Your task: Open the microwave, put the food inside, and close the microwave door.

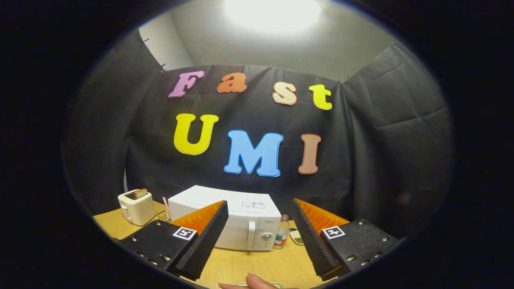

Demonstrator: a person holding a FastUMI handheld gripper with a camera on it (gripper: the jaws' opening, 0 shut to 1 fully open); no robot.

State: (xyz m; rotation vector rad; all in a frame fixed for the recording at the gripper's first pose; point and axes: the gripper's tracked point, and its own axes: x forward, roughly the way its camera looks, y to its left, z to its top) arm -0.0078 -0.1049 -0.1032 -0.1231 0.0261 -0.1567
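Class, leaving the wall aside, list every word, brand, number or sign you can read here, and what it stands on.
Nothing reads clearly.
Microwave: brand mark above the dial, too blurred.
Sticker on its top: too small.
Bottle label: too small.
Gripper, jaws open on nothing, microwave beyond: a square black-and-white marker on each finger, no words.

Gripper [259, 237] fingers spread wide, nothing between them; a strip of bare wooden table [257, 263] at lower centre leads straight to the closed microwave [237, 220]. Door handle [251, 235] faces the fingers, unobstructed. Toaster [135, 206] and a small wire rack [164, 216] crowd the microwave's left side. A bottle [282, 232] and small dish [297, 237] stand close at its right. A hand [253, 283] intrudes at bottom centre.
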